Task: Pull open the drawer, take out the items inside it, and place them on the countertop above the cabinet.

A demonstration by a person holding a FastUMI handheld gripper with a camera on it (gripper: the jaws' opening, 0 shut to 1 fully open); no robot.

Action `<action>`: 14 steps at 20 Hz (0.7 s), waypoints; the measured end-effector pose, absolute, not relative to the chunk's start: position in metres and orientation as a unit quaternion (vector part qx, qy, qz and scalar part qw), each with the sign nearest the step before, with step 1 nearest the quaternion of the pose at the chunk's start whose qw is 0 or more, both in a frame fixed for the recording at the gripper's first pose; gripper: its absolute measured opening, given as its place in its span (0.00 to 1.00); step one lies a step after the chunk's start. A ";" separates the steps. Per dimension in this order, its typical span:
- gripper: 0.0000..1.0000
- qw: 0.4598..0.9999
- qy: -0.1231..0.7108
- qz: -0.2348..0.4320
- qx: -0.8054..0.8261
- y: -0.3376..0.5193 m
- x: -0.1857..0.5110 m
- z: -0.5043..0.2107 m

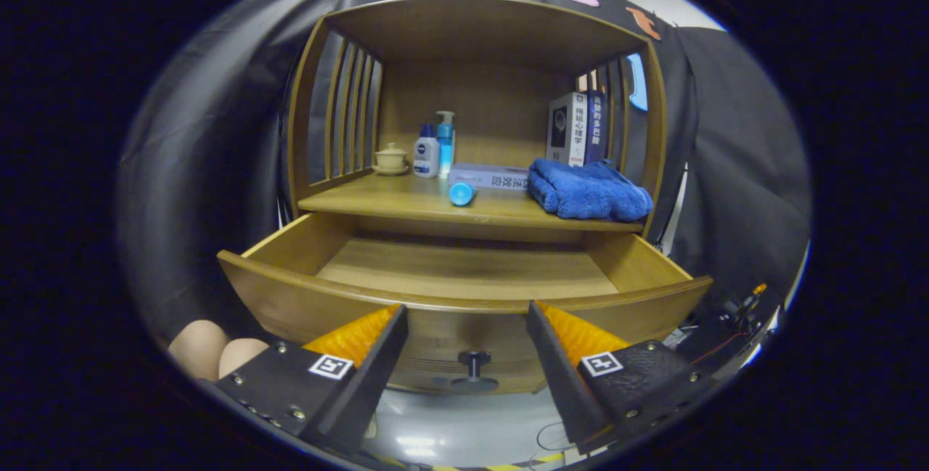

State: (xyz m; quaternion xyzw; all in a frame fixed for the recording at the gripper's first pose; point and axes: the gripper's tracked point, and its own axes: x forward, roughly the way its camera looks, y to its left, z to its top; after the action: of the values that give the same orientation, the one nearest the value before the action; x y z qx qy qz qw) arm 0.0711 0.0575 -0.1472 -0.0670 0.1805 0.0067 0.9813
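Observation:
The wooden drawer point(464, 304) stands pulled out of the cabinet, and its bare wooden floor shows inside. Its dark knob point(473, 363) sits on the drawer front, between my fingertips and a little below them. My gripper point(468, 311) is open, with nothing between its fingers, held in front of the drawer's front panel. On the countertop point(392, 202) above the drawer lie a folded blue towel point(586, 190) at the right and a small blue tube point(461, 194) on its side near the middle.
At the back of the countertop stand a small ceramic cup point(391, 159), two bottles point(434, 148), a flat box point(488, 175) and upright books point(577, 128). Slatted cabinet sides point(345, 115) and a roof enclose it. Two pale rounded shapes point(218, 351) show left of the fingers.

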 end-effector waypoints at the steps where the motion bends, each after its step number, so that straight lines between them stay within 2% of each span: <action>1: 0.98 0.982 0.177 0.007 -0.065 0.057 0.071 -0.145; 14: 0.99 0.984 0.165 0.009 -0.062 0.059 0.119 -0.143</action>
State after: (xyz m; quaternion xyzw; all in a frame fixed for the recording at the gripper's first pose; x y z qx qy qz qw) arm 0.1187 0.0591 -0.1428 -0.0618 0.1648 0.0089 0.9844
